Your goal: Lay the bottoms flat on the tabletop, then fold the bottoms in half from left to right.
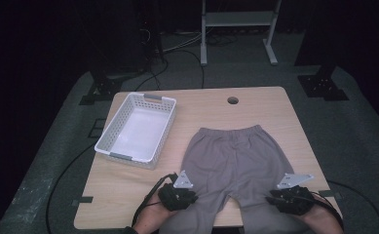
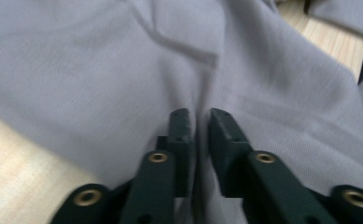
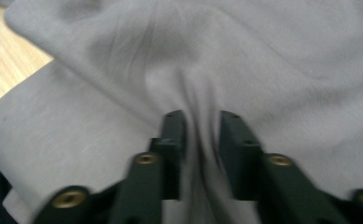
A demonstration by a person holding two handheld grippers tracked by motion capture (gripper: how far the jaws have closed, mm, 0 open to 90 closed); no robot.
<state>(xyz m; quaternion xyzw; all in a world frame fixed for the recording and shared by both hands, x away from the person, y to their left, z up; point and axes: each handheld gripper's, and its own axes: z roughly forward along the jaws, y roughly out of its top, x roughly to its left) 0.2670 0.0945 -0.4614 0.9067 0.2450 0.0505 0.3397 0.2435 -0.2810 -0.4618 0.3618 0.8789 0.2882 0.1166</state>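
Grey trousers [image 1: 236, 158] lie flat beside the white basket [image 1: 137, 127], legs running toward the person, left gripper [image 1: 177, 195] and right gripper [image 1: 289, 197] each slackly straddling a leg fold.

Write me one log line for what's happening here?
trousers: flat on table | left tool: fold of trouser leg between jaws | right tool: same, other leg | basket: empty

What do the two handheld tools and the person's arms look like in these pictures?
Both tools, left tool and right tool, are black, each topped by a grey three-cornered plate with small holes. Black cables trail from both. Their two jaws are dark, blocky bars fixed with brass-coloured rivets. The forearms show no sleeves where visible.
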